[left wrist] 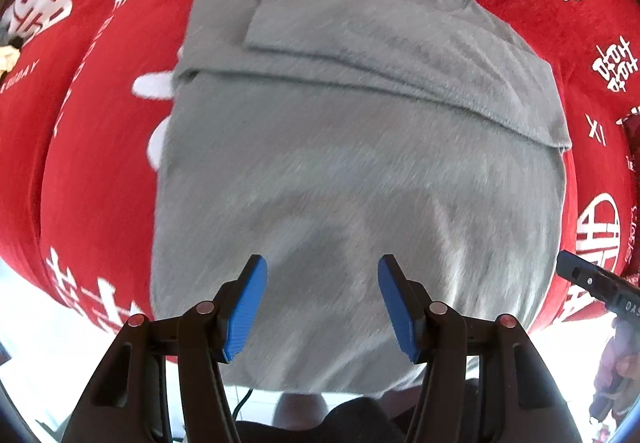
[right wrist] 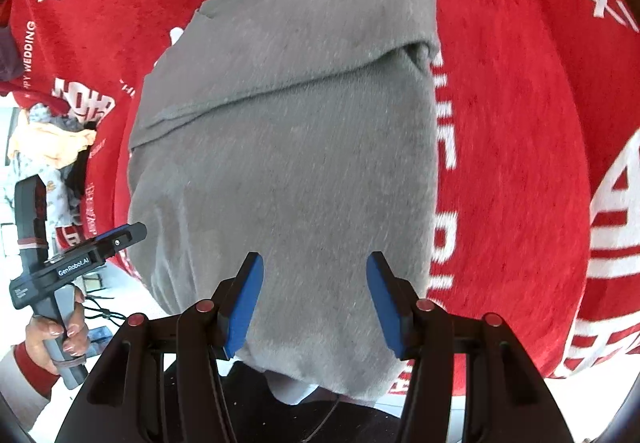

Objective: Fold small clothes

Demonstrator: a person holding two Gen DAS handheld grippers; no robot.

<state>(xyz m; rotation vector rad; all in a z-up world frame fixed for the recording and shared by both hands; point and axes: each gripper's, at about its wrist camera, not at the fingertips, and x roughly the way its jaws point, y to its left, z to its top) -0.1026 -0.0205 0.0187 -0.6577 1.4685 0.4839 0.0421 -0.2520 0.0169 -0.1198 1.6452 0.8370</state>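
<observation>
A grey shirt (left wrist: 360, 147) lies flat on a red cloth with white lettering (left wrist: 92, 147), its sleeves folded in over the body and its near hem hanging off the table edge. My left gripper (left wrist: 322, 307) is open and empty above the near part of the shirt. In the right wrist view the same shirt (right wrist: 288, 163) fills the middle, and my right gripper (right wrist: 314, 303) is open and empty above its near hem. The left gripper's body (right wrist: 80, 263) shows at the left edge there, held in a hand.
The red cloth (right wrist: 520, 123) covers the table on all sides of the shirt. A pile of other small clothes (right wrist: 52, 155) lies at the far left. The right gripper's tip (left wrist: 592, 279) shows at the right edge of the left wrist view.
</observation>
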